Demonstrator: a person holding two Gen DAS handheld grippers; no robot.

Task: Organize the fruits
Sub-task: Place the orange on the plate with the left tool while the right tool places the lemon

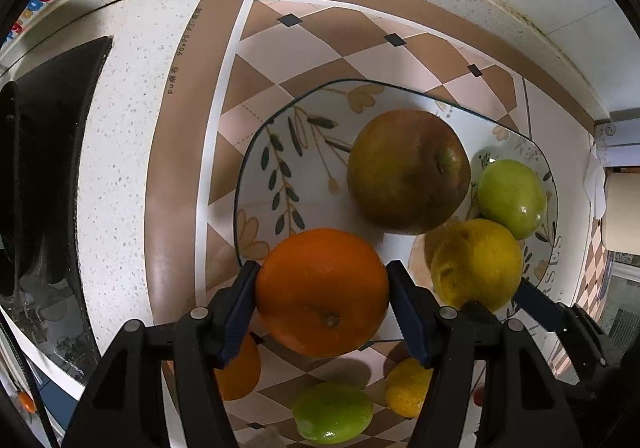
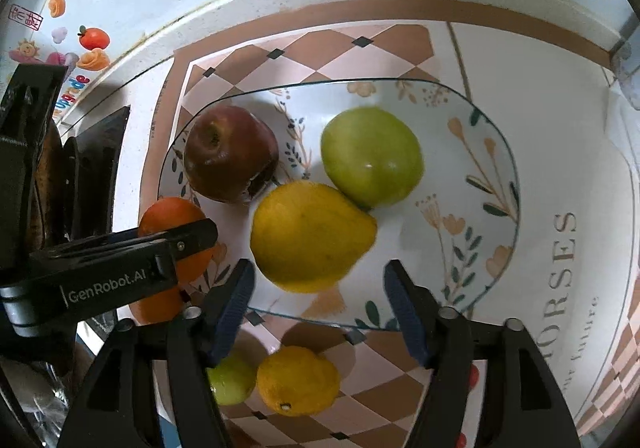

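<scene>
Left tool (image 1: 322,294) clamped on orange (image 1: 322,292), stem end toward camera, above plate (image 1: 256,176) rim. Right tool (image 2: 320,304) open, empty, over plate. Checkered mat (image 1: 320,44) on speckled counter (image 1: 116,152).

A floral plate (image 2: 494,152) holds a red apple (image 2: 230,152), green apple (image 2: 372,156) and yellow pear (image 2: 310,236).

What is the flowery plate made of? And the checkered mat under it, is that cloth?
The plate looks like glazed ceramic: glossy white, with painted leaves and flowers and a thin dark rim. The mat looks more like smooth plastic or vinyl than cloth: it lies flat with a slight sheen and shows no weave, and its diamond pattern looks printed. I can't be sure of either from looks alone.
</scene>
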